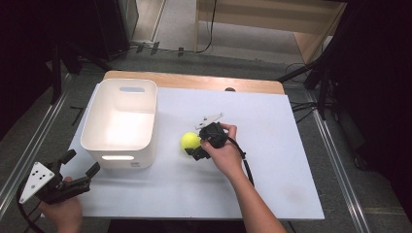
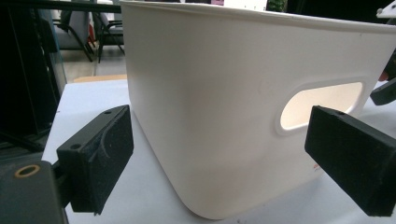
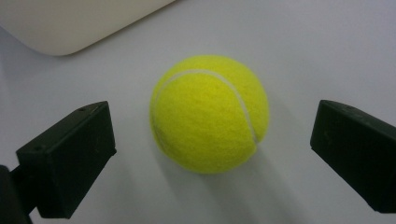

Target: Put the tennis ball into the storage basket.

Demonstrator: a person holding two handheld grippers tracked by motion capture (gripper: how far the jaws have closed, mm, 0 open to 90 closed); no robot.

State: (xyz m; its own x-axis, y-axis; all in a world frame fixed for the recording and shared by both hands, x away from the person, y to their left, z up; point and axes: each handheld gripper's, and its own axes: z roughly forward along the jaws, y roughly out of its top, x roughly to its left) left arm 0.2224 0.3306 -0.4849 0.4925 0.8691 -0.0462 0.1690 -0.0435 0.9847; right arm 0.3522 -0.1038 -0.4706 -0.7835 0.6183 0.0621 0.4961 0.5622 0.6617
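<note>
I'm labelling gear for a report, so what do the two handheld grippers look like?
Both are black. The left gripper carries a grey three-cornered plate with dark dots and a trailing black cable. The right gripper has a similar pale plate and cable. Jaws are flat rectangular black pads. Forearms are bare.

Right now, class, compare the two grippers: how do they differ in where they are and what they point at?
The right gripper is out over the middle of the table, while the left gripper hangs at the table's near left edge. The right gripper's jaws stand either side of the ball without touching it; the left gripper's jaws face the tub from outside, holding nothing. Both are open.
</note>
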